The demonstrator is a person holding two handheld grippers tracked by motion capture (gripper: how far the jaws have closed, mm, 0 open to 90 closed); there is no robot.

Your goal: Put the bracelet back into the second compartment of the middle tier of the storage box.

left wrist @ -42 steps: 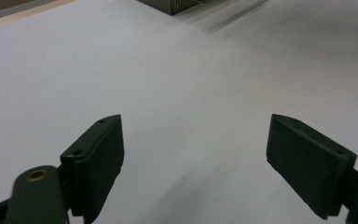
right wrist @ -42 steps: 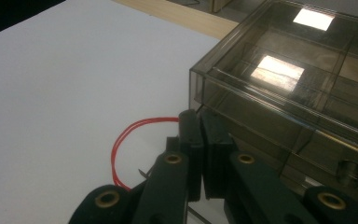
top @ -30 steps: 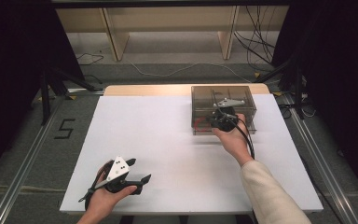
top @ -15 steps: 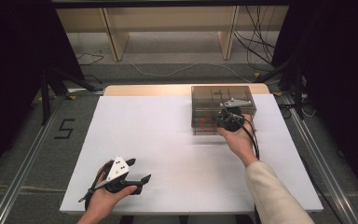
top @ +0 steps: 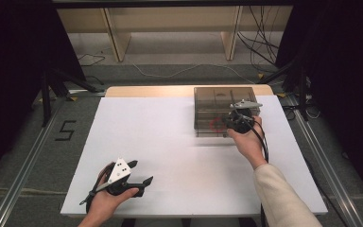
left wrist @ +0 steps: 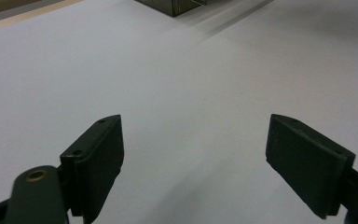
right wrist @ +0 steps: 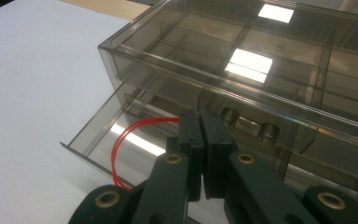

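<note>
Looking down from the high view, a smoky transparent drawer box [top: 224, 111] is being seen standing on the far right part of the white table [top: 170, 142], with a red ring [top: 216, 124] showing faintly through its front. The right gripper [top: 234, 124] is being held against that front by the right hand [top: 246, 139], but from above the jaws are being hidden by the gripper's body, so their state cannot be read there.

In the right gripper view the matter is being settled: the right gripper [right wrist: 200, 126] is being kept with its jaws pressed fully together, and a thin red ring [right wrist: 126, 144] is being pinched between them at its end, the loop curving down to the left over the bottom drawer [right wrist: 98, 140]. That drawer is being shown pulled partly out of the drawer box [right wrist: 261, 70], a detail that is being lost in the high view. Empty compartments are being seen through the box top.

The left gripper [top: 132, 174] is being held low near the front left edge of the table, well apart from the box. In the left gripper view its jaws are being held wide apart, the left gripper [left wrist: 193, 154] holding nothing above bare table [left wrist: 191, 84], with a corner of the box [left wrist: 182, 5] being glimpsed at the top edge.
</note>
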